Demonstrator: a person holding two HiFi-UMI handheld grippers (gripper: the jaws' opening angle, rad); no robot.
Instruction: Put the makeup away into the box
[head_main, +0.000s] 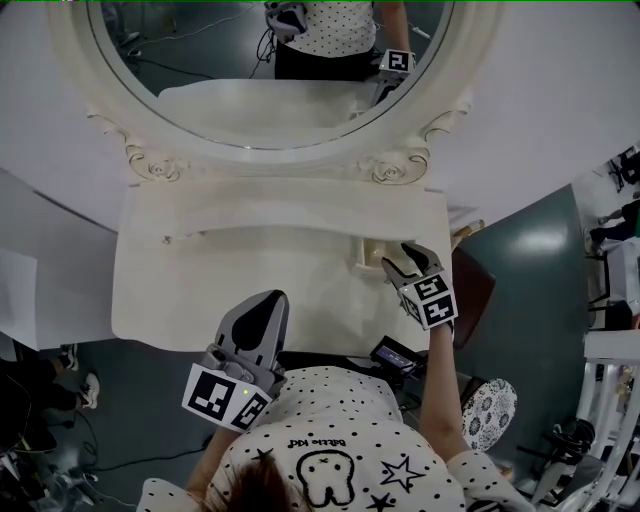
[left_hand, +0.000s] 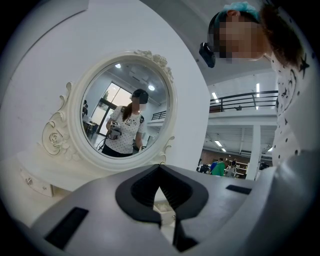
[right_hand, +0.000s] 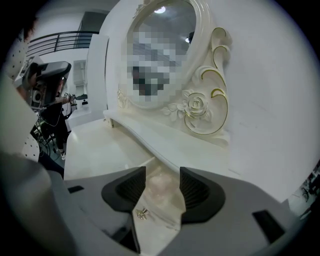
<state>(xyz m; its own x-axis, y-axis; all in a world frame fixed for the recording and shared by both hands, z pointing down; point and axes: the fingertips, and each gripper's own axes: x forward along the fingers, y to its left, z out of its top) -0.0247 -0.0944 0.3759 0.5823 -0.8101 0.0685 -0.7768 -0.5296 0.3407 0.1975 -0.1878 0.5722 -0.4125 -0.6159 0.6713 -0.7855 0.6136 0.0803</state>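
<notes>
- Left gripper (head_main: 268, 303): over the table's front edge, left of centre, pointing at the mirror. Jaws are closed tip to tip with nothing between them (left_hand: 160, 172).
- Table (head_main: 200, 290): white, with a raised back ledge. No loose makeup is visible on the top in the head view.
- Mirror (head_main: 270, 60): oval with a carved white frame, standing on the ledge. It reflects the person and a marker cube.
- Box (head_main: 362, 255): small, cream and open-topped, at the right of the table just below the ledge. It has a gold knob (right_hand: 142, 214) on its near face.
- Makeup: a pale pinkish patch (right_hand: 160, 187) lies inside the box, too blurred to say what it is.
- Right gripper (head_main: 400, 258): just right of the box with its tips at the rim. Jaws are spread wide (right_hand: 162, 172) and the box shows in the gap. Cannot tell whether the pads touch it.
</notes>
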